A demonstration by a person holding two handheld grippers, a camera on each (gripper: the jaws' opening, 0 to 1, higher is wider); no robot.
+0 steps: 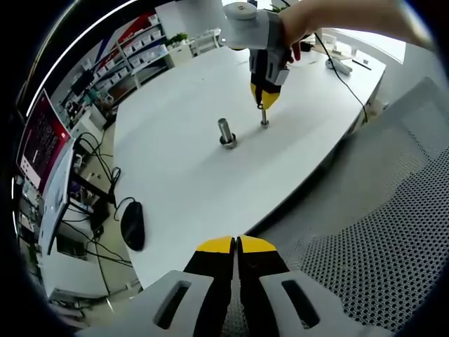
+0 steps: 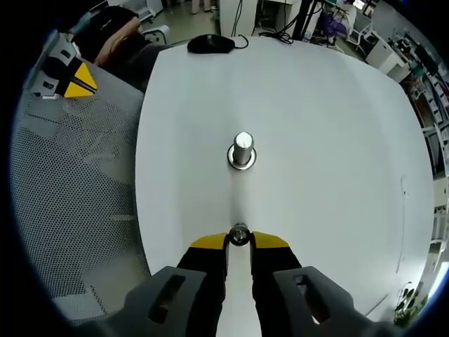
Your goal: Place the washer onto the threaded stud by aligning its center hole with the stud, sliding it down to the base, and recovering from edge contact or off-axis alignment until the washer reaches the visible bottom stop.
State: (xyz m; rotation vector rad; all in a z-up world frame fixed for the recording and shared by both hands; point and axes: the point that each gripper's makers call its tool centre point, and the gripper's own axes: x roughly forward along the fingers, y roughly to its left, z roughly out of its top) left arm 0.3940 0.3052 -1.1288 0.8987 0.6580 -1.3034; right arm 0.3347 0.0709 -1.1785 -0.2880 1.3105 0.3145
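White table (image 1: 182, 175) fills the centre of both views, its top bare apart from a few items. Shelving with bins and a monitor stand along one side of the room in the left gripper view; a black mouse (image 1: 132, 225) lies on the table near that edge, with cables hanging below. A grey mesh chair (image 1: 393, 232) sits against the table edge beside the left gripper (image 1: 236, 244).

Stud (image 2: 243, 149) stands upright on the table, a metal cylinder on a wider round base. In the right gripper view it lies straight ahead of the right gripper (image 2: 239, 239), near but apart from the tips. In the left gripper view the right gripper (image 1: 264, 104) points down at the table just beside the stud (image 1: 226, 133), held by a hand (image 1: 295, 31).

Washer (image 2: 239, 236) sits between the right gripper's yellow tips, a small round metal part pinched there. In the left gripper view a small metal piece (image 1: 264, 121) hangs from those tips, at or just above the table; contact cannot be judged.

Left gripper's jaws are pressed together with nothing between them, held over the table edge, well apart from the stud.
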